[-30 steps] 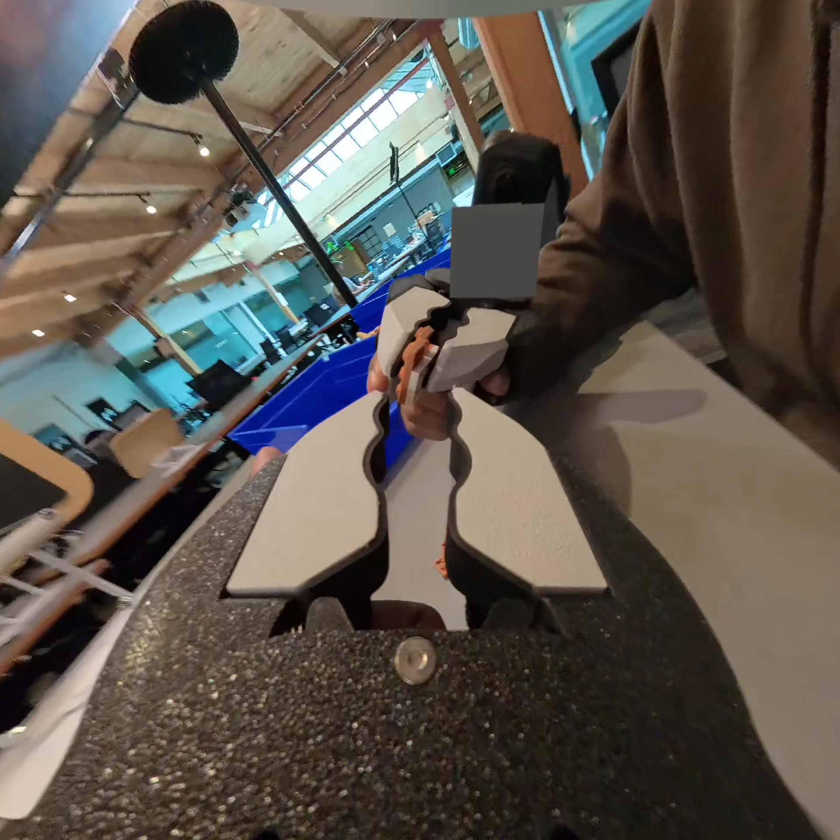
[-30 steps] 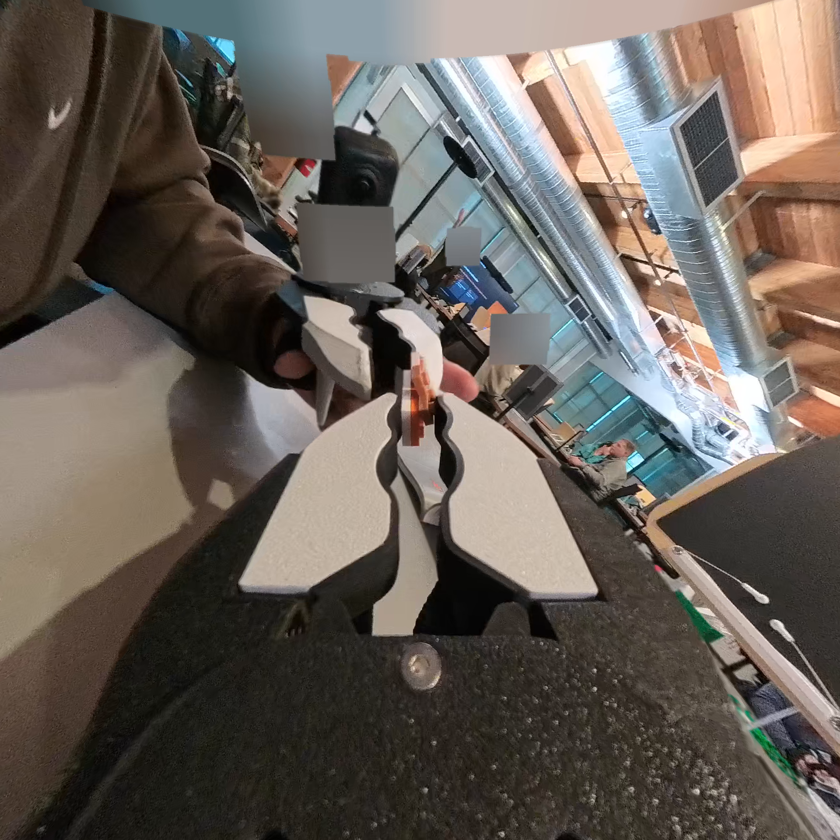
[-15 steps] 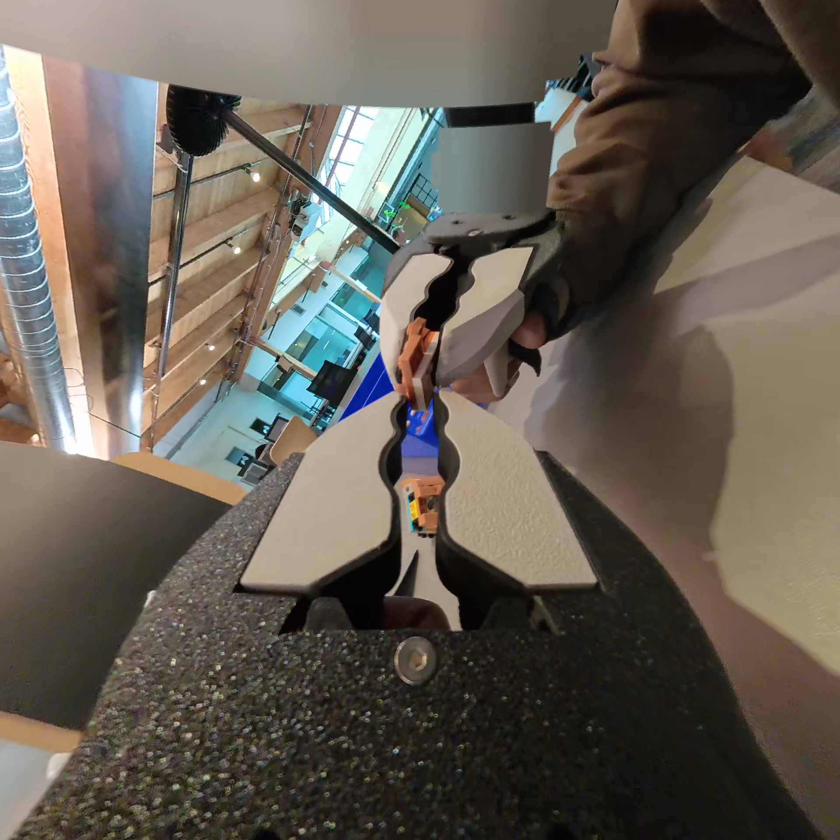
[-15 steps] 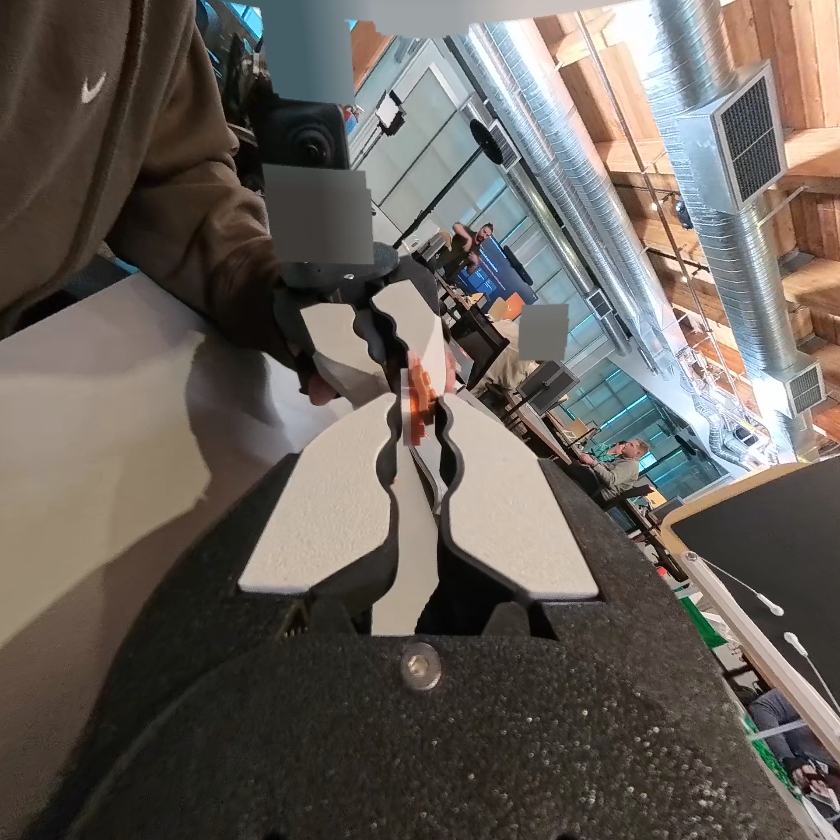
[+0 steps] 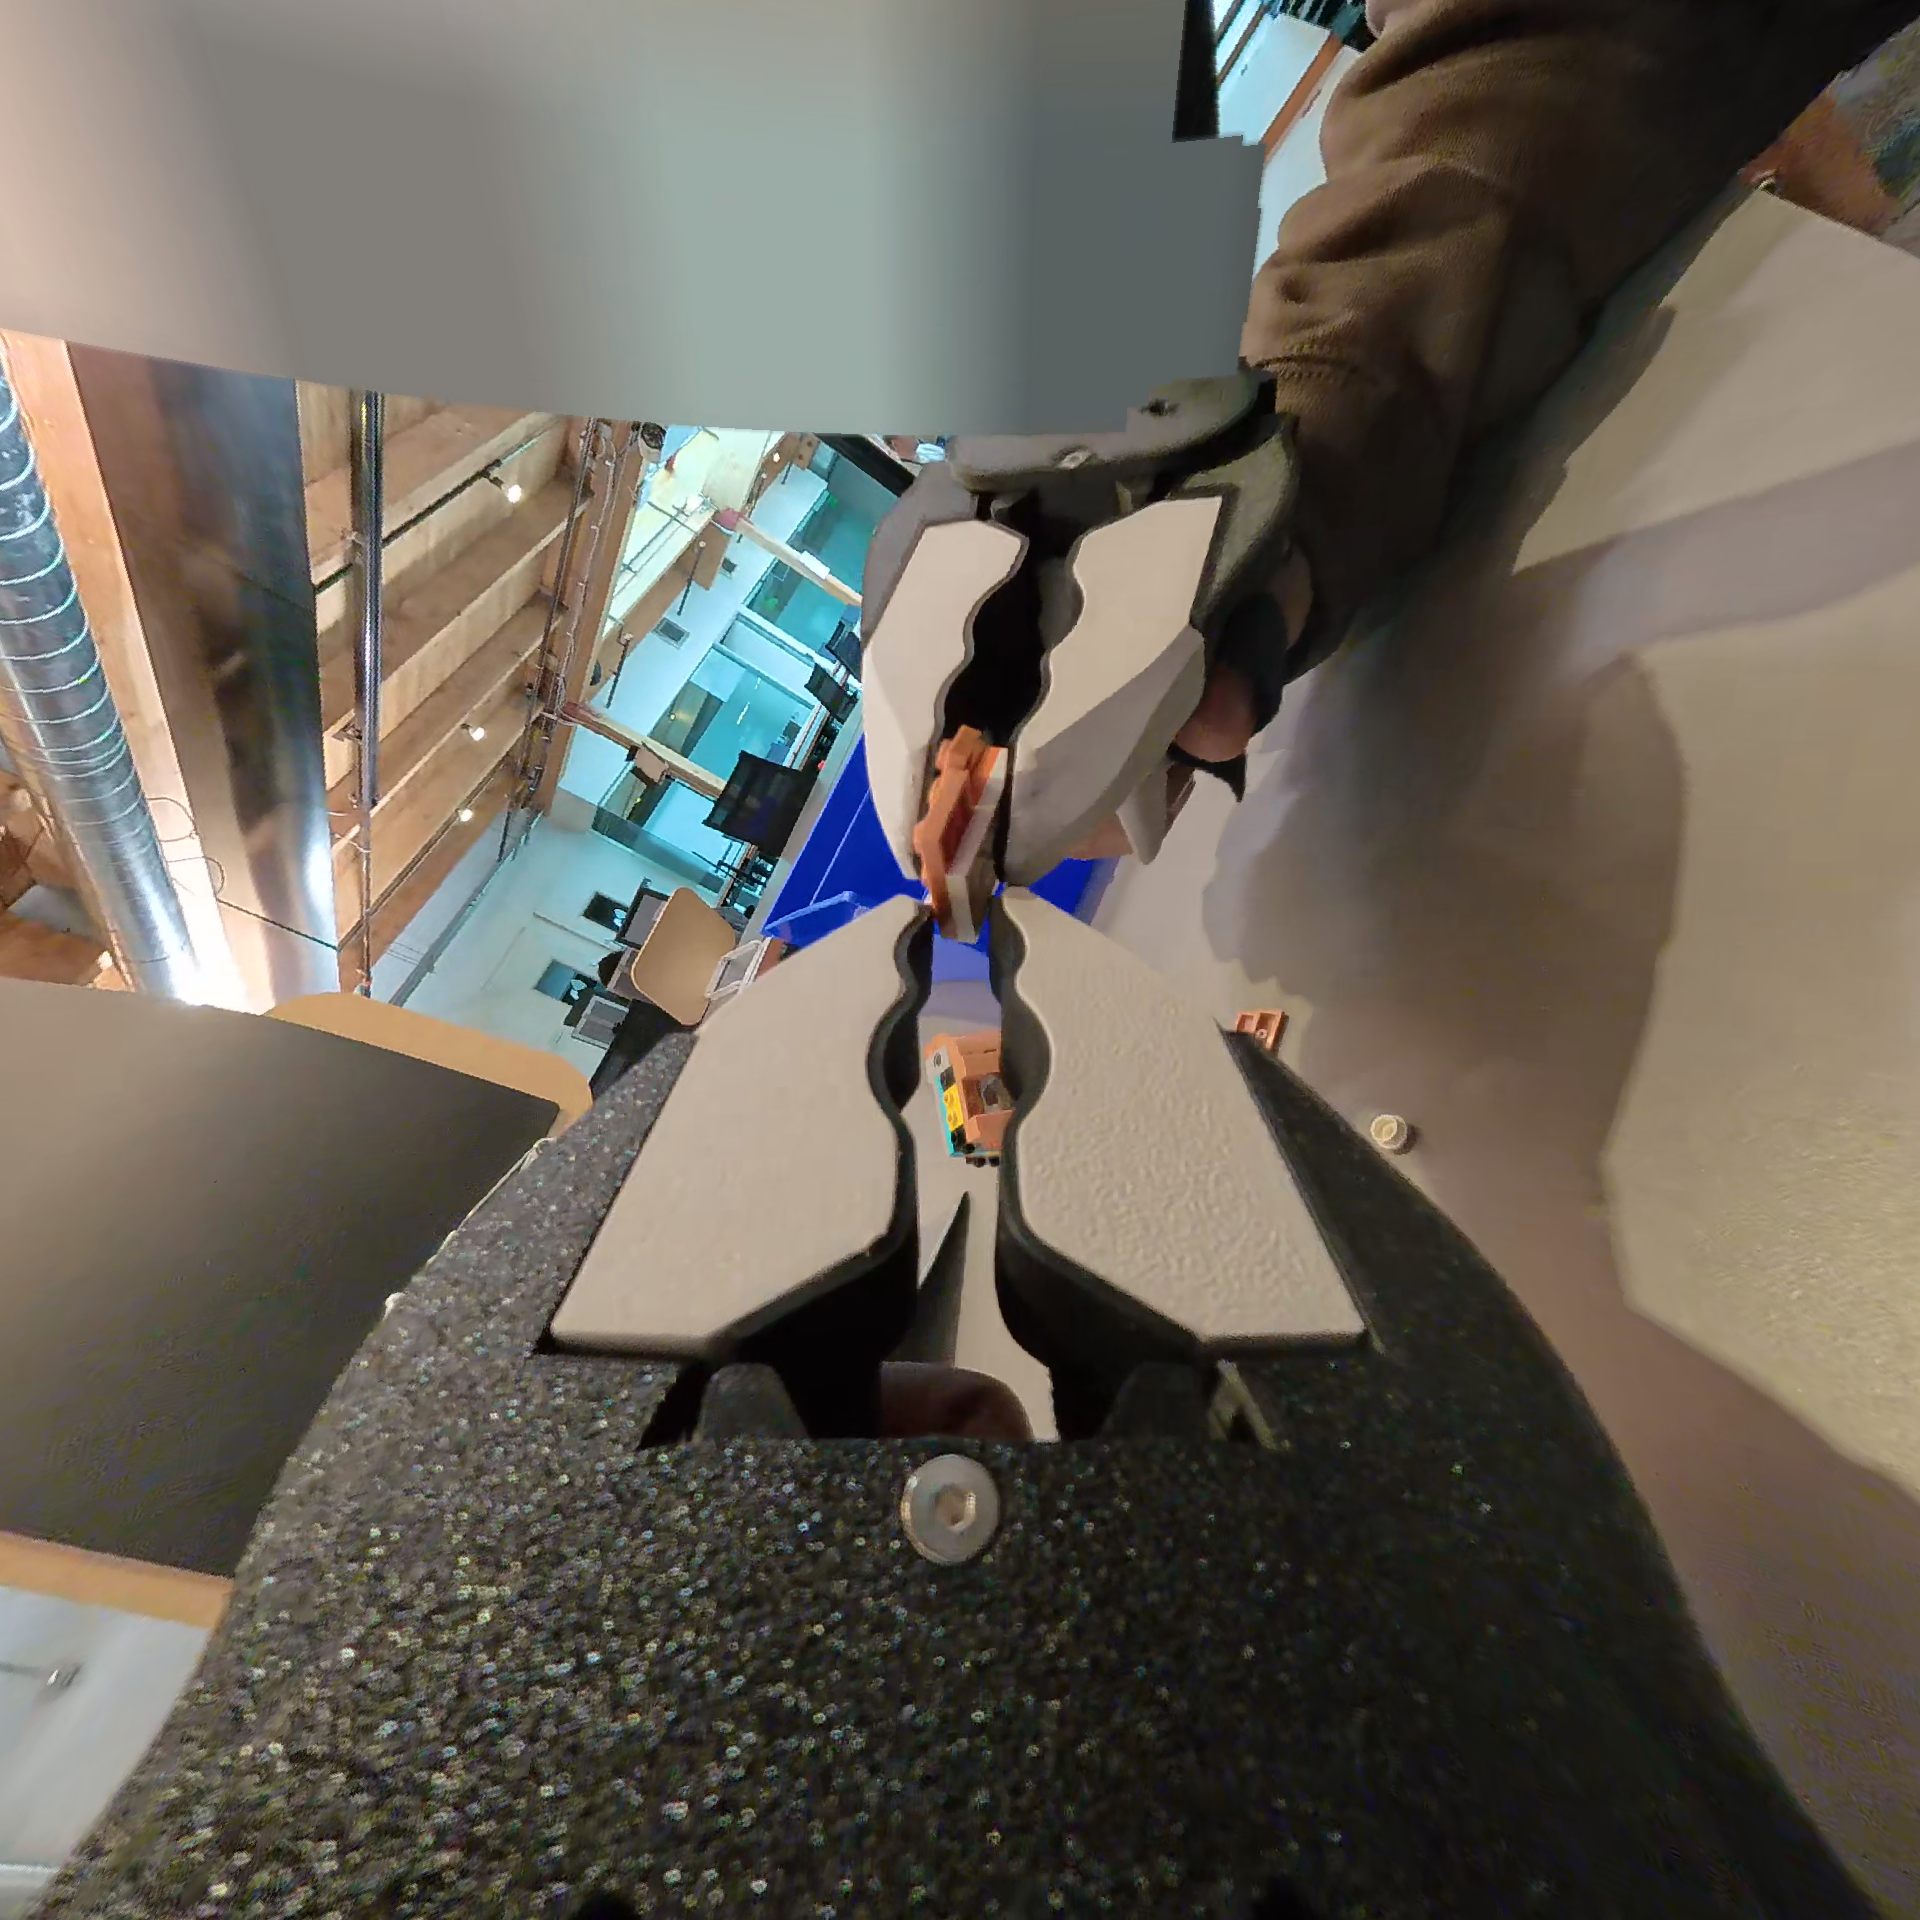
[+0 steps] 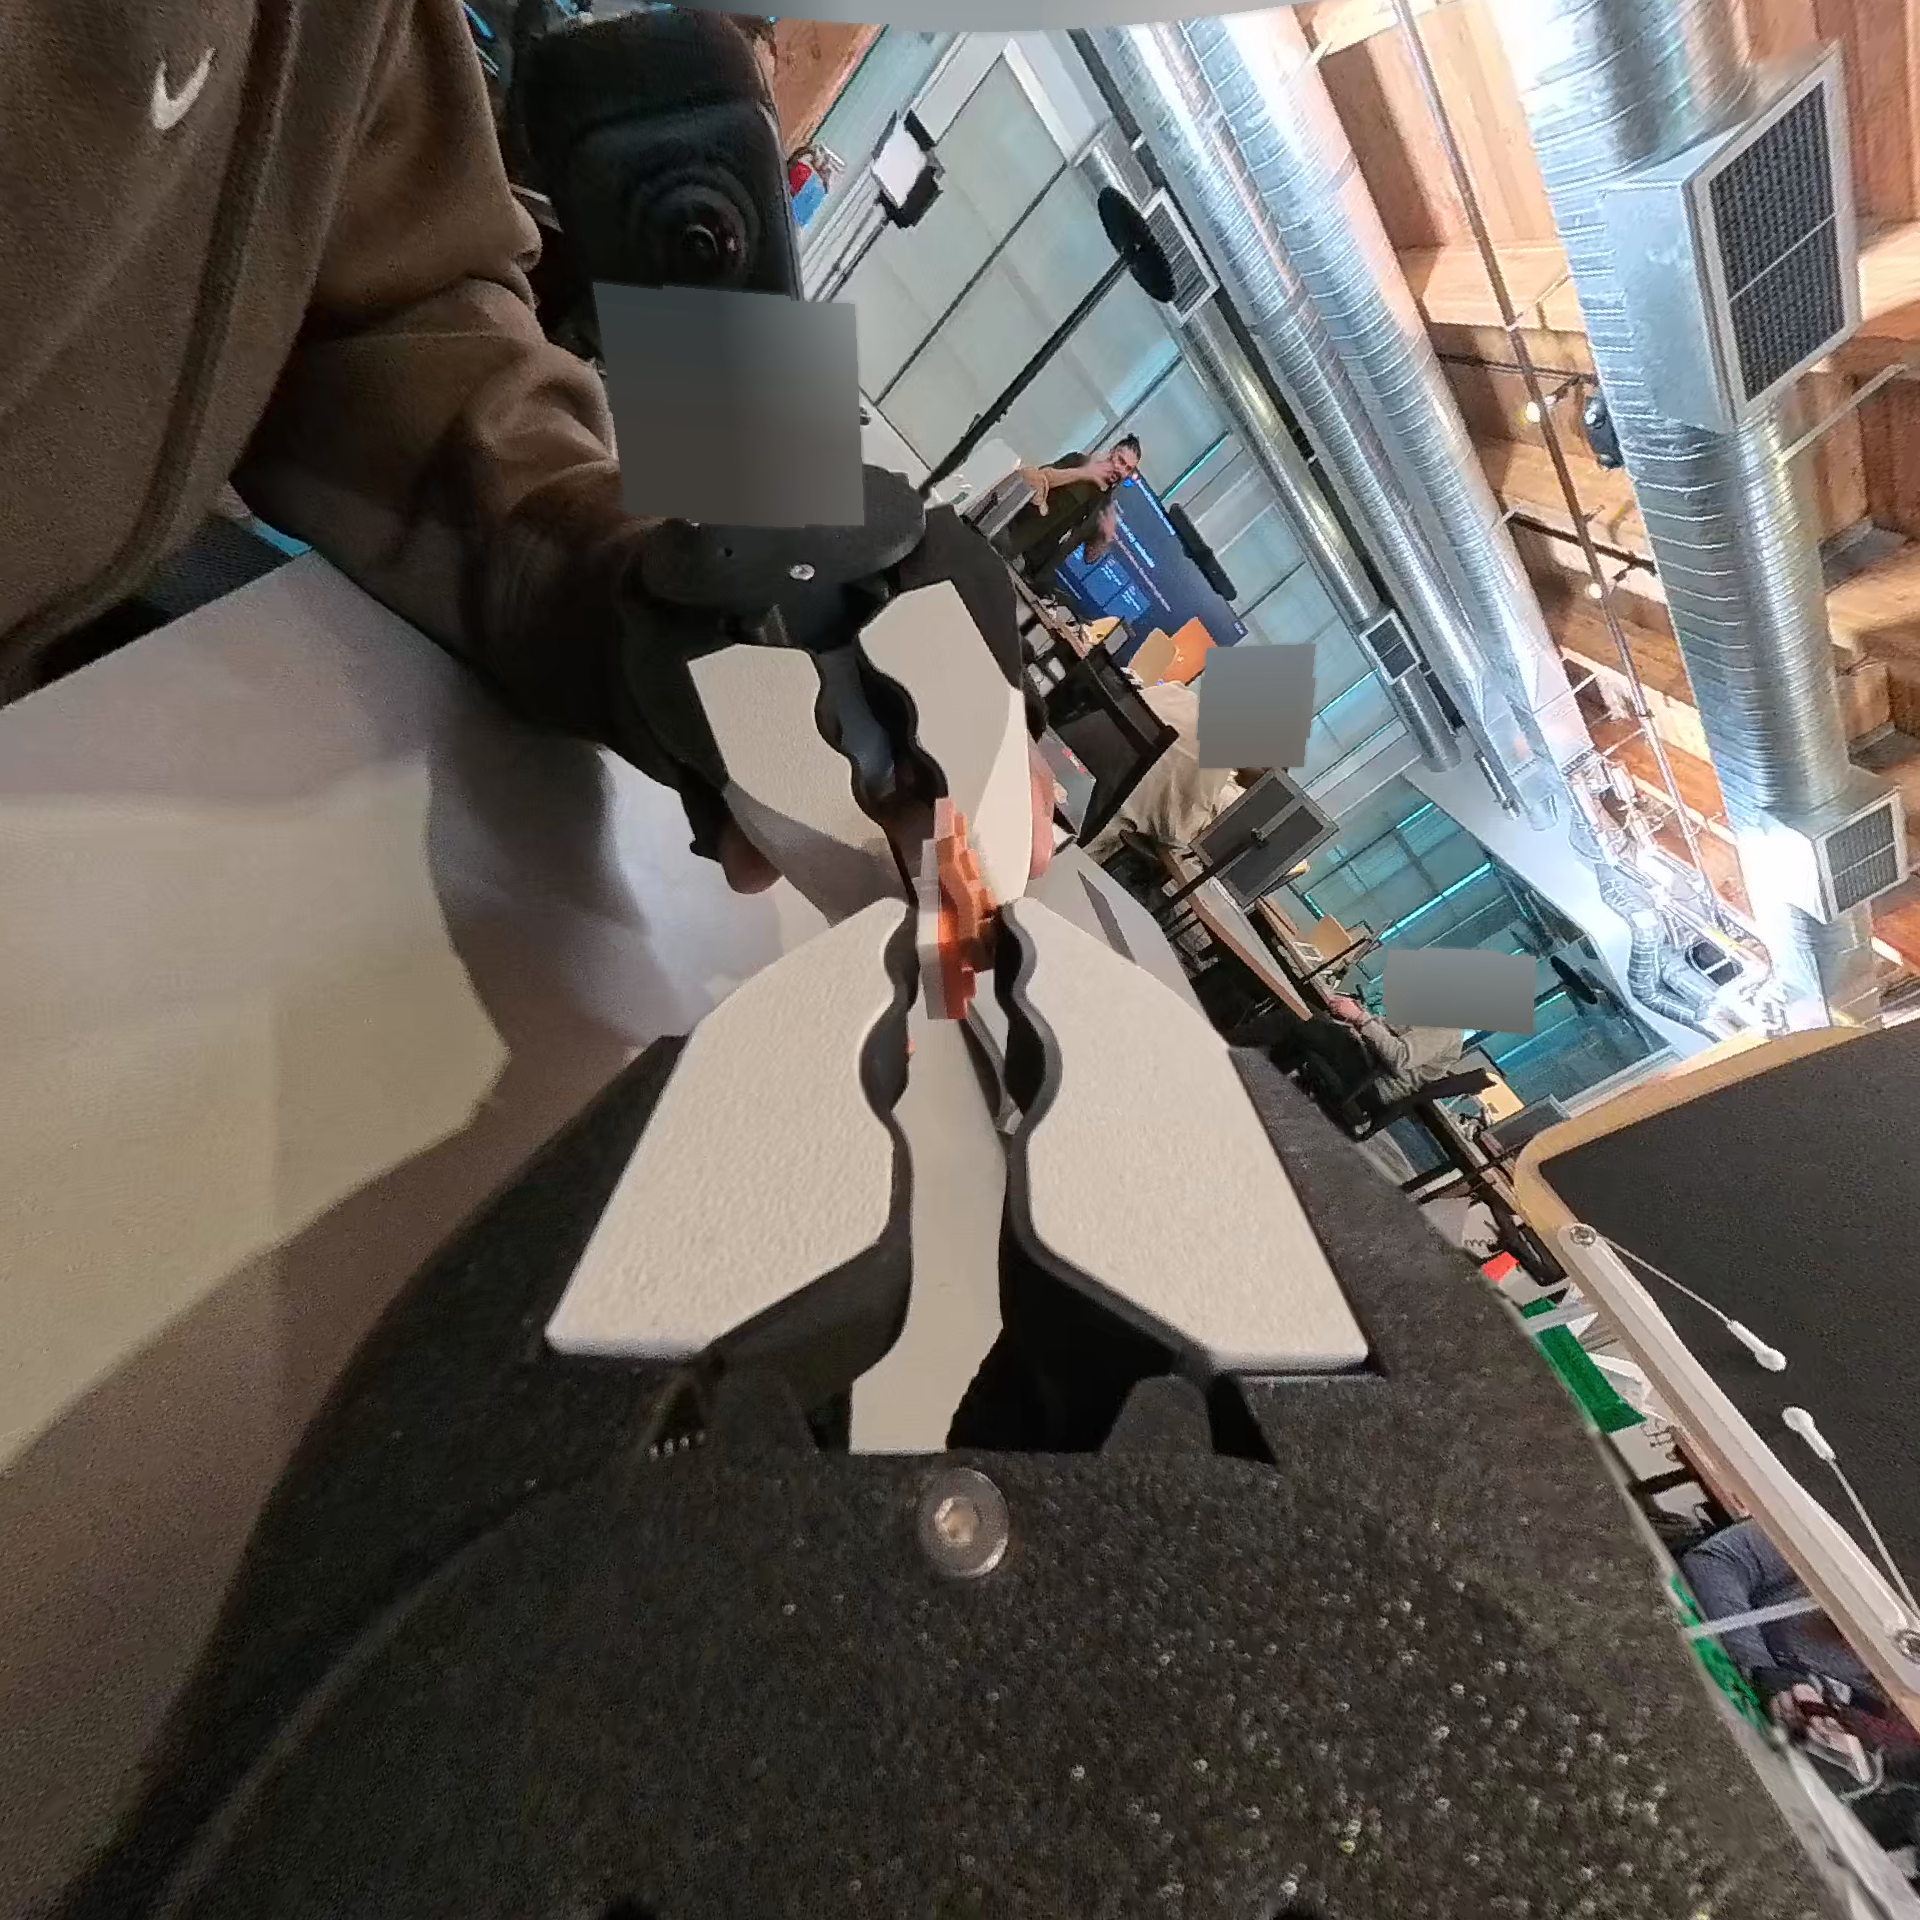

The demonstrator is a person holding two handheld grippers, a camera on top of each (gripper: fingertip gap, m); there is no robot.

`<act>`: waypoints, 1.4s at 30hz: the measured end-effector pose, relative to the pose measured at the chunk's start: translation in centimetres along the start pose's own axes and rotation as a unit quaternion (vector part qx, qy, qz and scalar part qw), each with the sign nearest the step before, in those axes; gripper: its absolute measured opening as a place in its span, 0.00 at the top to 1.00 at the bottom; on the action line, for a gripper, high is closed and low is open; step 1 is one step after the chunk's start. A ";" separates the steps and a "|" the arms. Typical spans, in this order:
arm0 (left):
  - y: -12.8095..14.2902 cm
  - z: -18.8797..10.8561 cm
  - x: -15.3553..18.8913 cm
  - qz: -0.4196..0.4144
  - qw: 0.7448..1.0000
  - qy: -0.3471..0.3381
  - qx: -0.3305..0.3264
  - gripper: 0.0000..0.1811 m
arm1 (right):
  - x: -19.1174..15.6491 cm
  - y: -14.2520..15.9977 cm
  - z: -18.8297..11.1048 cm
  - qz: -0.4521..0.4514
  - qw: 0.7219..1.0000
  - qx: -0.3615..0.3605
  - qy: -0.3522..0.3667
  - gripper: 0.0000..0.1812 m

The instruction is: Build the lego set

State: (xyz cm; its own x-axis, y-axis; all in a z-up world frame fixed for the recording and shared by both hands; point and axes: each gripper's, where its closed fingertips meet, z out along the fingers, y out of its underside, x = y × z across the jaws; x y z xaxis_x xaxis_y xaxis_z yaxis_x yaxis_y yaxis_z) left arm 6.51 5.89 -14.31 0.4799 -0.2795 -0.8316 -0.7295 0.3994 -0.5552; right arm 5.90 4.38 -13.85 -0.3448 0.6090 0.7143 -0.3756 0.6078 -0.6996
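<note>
Both grippers meet tip to tip above the white table [image 5: 1558,935]. My right gripper [image 6: 954,925] is shut on a flat orange and white lego piece [image 6: 948,940], held on edge. It also shows in the left wrist view [image 5: 961,821], between the right gripper's fingers [image 5: 1112,707]. My left gripper [image 5: 958,920] is closed narrow, with the piece's other end between its tips. A small orange, yellow and teal lego build [image 5: 966,1091] stands on the table, seen through the gap in my left fingers.
A small orange lego part [image 5: 1259,1029] and a small round pale part [image 5: 1387,1130] lie on the table to the right. A blue bin [image 5: 842,831] stands beyond the table. A person's brown sleeve [image 5: 1455,260] holds the right gripper. A black panel [image 5: 208,1195] is at the left. My left and right fingertips are right by each other.
My left gripper has narrowed from open onto the end of the piece. Both grippers have tilted and drawn closer tip to tip. The small build has come into view between my left fingers.
</note>
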 end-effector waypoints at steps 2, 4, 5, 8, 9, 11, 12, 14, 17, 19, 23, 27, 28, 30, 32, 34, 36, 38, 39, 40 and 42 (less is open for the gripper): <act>0.1 0.0 0.0 0.003 1.000 -0.001 -0.004 0.94 | 0.0 0.1 0.0 0.002 1.000 -0.002 -0.001 0.93; 0.1 0.0 0.0 0.005 1.000 -0.002 -0.007 0.94 | 0.0 0.1 0.0 0.002 1.000 -0.005 -0.003 0.93; 0.1 0.0 0.0 0.006 1.000 -0.003 -0.007 0.95 | -0.1 0.1 0.0 0.005 1.000 -0.005 -0.004 0.93; 0.2 0.0 0.1 0.008 1.000 -0.003 -0.009 0.94 | -0.2 0.2 0.0 0.010 1.000 -0.010 -0.011 0.93; 0.2 -0.1 0.1 0.010 1.000 -0.003 -0.008 0.94 | -0.2 0.2 0.0 0.011 1.000 -0.012 -0.014 0.93; 0.2 0.0 0.1 0.009 1.000 -0.005 -0.005 0.94 | -0.1 0.3 0.0 0.018 1.000 -0.013 -0.015 0.93; 0.3 0.0 0.1 0.008 1.000 -0.007 -0.003 0.94 | 0.0 0.3 0.1 0.024 1.000 -0.014 -0.015 0.93; 0.3 -0.1 -0.1 0.017 1.000 -0.016 0.003 0.94 | 0.2 0.3 0.1 0.045 0.999 -0.013 -0.016 0.93; 0.1 -0.3 -0.2 0.039 0.999 -0.024 0.010 0.91 | 0.2 0.4 0.2 0.076 0.997 -0.017 -0.028 0.93; -0.1 -0.6 -0.4 0.042 0.999 -0.024 0.018 0.89 | 0.2 0.6 0.1 0.093 0.995 -0.023 -0.034 0.93; -0.6 -1.0 -0.3 0.038 0.999 -0.002 0.031 0.85 | 0.4 1.3 0.1 0.106 0.992 -0.048 -0.038 0.93; -1.5 -0.9 -0.2 0.023 0.999 0.015 0.037 0.85 | 0.2 2.6 0.3 0.083 0.991 -0.096 -0.036 0.93; -1.5 -0.7 0.0 0.019 0.999 0.025 0.032 0.85 | 0.1 2.9 0.4 0.074 0.991 -0.108 -0.037 0.93; -1.3 -0.3 0.6 0.025 0.999 0.041 0.016 0.86 | -0.3 3.3 0.6 0.057 0.989 -0.127 -0.040 0.93; -0.7 0.0 1.2 0.038 0.998 0.050 -0.004 0.88 | -0.6 3.4 0.7 0.042 0.989 -0.138 -0.042 0.93; -0.2 0.1 1.5 0.039 0.997 0.056 -0.019 0.90 | -0.9 3.3 0.8 0.032 0.988 -0.143 -0.044 0.93; 0.0 0.2 1.5 0.034 0.997 0.058 -0.024 0.91 | -0.9 3.3 0.8 0.029 0.988 -0.145 -0.043 0.93; 0.0 0.2 1.4 0.022 0.998 0.059 -0.026 0.92 | -0.7 3.2 0.8 0.029 0.988 -0.144 -0.040 0.93; 0.1 0.2 1.4 0.016 0.998 0.058 -0.026 0.92 | -0.7 3.2 0.8 0.029 0.989 -0.143 -0.039 0.93; 0.1 0.2 1.3 0.008 0.998 0.059 -0.026 0.93 | -0.6 3.2 0.7 0.029 0.989 -0.143 -0.039 0.93; 0.0 0.2 1.3 -0.009 0.998 0.063 -0.027 0.93 | -0.6 3.2 0.7 0.025 0.989 -0.143 -0.037 0.93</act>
State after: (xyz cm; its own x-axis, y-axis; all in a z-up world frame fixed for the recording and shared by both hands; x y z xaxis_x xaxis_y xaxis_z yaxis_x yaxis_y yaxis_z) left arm 7.20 5.71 -15.43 0.4305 -0.3955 -0.8113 -0.7477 0.3473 -0.5660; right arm 4.30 5.55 -16.49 -0.4228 0.6089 0.6712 -0.1024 0.7038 -0.7030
